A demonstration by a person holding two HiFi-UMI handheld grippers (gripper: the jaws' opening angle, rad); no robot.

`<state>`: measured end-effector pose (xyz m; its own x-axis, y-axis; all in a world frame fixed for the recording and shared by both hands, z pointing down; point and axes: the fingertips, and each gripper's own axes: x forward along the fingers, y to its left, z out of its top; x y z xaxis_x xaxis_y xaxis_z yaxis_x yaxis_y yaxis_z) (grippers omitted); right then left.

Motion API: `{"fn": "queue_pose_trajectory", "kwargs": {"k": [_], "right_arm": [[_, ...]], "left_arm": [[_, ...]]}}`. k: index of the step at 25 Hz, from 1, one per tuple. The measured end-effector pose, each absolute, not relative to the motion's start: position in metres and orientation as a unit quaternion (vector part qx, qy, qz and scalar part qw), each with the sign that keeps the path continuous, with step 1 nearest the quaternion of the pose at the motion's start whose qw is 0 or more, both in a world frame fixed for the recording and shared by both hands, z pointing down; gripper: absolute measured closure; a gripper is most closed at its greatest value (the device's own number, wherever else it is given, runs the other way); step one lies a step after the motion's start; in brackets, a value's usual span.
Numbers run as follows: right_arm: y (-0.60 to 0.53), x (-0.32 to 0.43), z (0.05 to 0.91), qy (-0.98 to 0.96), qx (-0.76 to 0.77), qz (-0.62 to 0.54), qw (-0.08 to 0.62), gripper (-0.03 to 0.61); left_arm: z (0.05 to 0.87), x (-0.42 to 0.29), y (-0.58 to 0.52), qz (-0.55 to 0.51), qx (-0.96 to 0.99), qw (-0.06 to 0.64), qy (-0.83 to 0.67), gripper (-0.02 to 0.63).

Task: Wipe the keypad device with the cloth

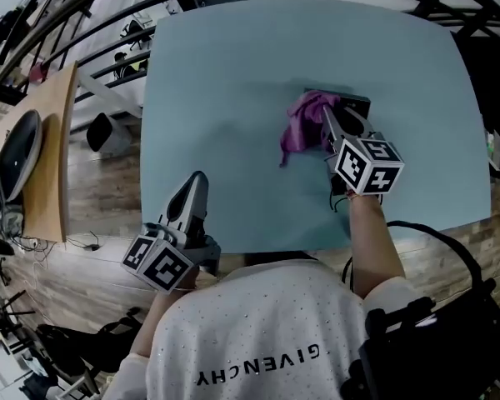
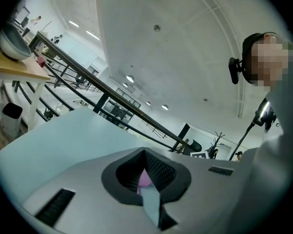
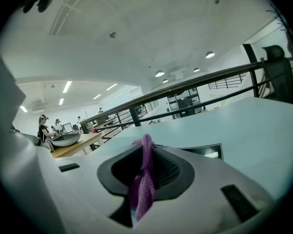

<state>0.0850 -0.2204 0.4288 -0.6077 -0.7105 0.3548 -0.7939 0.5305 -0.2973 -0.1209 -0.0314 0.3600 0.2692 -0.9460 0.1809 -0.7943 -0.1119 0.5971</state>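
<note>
We saw the blue table [image 1: 233,73] filling most of the head view. Left gripper [image 1: 197,177] was at the table's near edge, jaws pressed together with nothing held. Right gripper [image 1: 324,109] was over the far right part, jaws clenched on the cloth. Dark keypad device [image 1: 357,104] lay flat there, mostly covered. Purple cloth [image 1: 302,127] draped over its left side onto the table, a strand pinched between the right jaws.
</note>
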Motion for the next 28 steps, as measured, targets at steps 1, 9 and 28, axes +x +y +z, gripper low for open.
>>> {"fn": "queue_pose_trajectory", "kwargs": {"k": [1,9,28], "right_arm": [[-0.22,0.088,0.429,-0.869,0.435,0.218,0.095,0.517],[-0.22,0.125,0.433,-0.851,0.465,0.227,0.091,0.517],[-0.227,0.204,0.44,-0.806,0.529,0.261,0.043,0.517]], "left_arm": [[0.361,-0.122,-0.03,-0.125,0.734,0.307,-0.593,0.623],[0.356,-0.115,-0.035,-0.132,0.74,0.302,-0.587,0.623],[0.35,-0.1,-0.028,-0.121,0.744,0.291,-0.589,0.623]]}}
